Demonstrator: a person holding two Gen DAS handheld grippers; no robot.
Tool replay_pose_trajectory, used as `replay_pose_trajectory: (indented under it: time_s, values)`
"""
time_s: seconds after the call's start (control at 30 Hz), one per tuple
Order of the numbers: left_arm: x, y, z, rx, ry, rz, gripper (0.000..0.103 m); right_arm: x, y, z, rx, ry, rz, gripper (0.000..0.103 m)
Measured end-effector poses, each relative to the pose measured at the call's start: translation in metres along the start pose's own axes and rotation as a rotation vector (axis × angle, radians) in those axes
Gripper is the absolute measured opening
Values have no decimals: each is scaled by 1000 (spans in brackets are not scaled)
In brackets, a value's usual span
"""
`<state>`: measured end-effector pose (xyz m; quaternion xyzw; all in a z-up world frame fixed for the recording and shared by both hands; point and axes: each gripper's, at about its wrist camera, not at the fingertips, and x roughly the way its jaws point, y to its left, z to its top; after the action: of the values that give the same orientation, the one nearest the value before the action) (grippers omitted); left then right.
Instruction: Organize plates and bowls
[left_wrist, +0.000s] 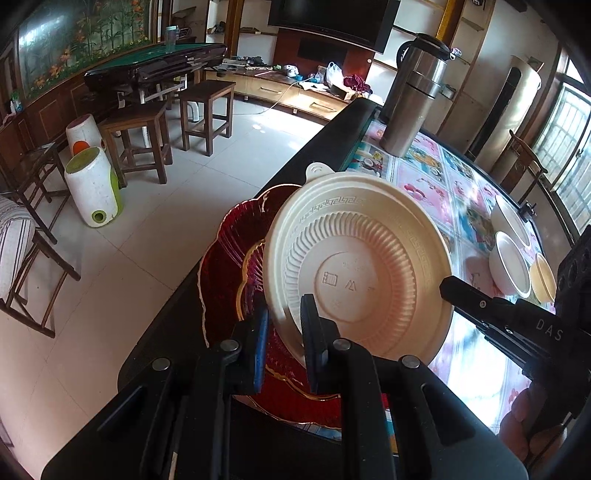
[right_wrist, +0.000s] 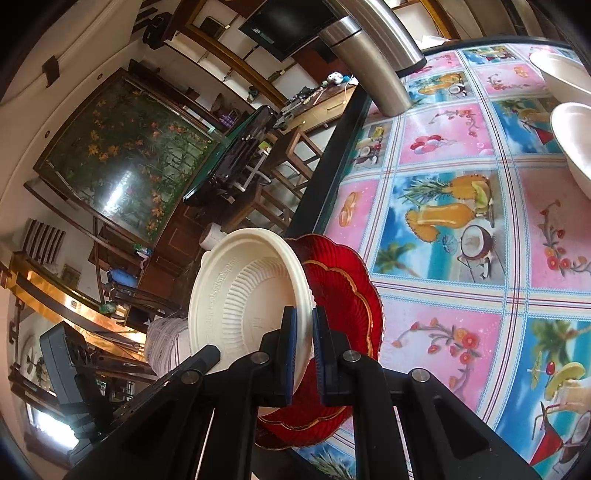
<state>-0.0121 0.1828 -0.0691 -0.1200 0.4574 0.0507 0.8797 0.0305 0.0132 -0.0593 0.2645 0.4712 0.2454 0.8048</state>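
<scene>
While both hand-held grippers pinch opposite edges of the cream bowl (left_wrist: 358, 273), it hangs tilted over the red plate (left_wrist: 229, 266) at the counter (left_wrist: 424, 177) edge. The left hand-held gripper (left_wrist: 284, 328) and right hand-held gripper (right_wrist: 304, 345) are each clamped on its thin rim. That rim could flex and slip, I judge, or the bowl could nudge the overhanging plate off. "DAS" is readable on the right gripper; the bowl's embossed characters are not legible.

One cream plate (left_wrist: 358, 266), one red plate (left_wrist: 229, 266), three bowls (left_wrist: 511, 264).
</scene>
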Motion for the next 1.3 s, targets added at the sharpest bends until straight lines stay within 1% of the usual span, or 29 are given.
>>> replay_pose_trajectory:
  time_s: [0.17, 0.4, 0.67, 0.93, 1.13, 1.3]
  values:
    - [7, 1, -5, 0, 31, 9, 15, 4, -11, -5, 21, 24, -4, 9]
    - [11, 2, -10, 3, 48, 20, 16, 10, -11, -12, 15, 46, -5, 9]
    - [13, -1, -11, 22, 40, 30, 16, 11, -12, -13, 25, 45, -16, 9]
    - [15, -7, -12, 68, 49, 43, 17, 13, -16, -13, 26, 44, -33, 9]
    - [14, -13, -13, 109, 32, 84, 20, 14, -17, -15, 21, 41, -39, 9]
    - [14, -23, -15, 169, 6, 151, 21, 15, -17, -15, 3, 35, -49, 9]
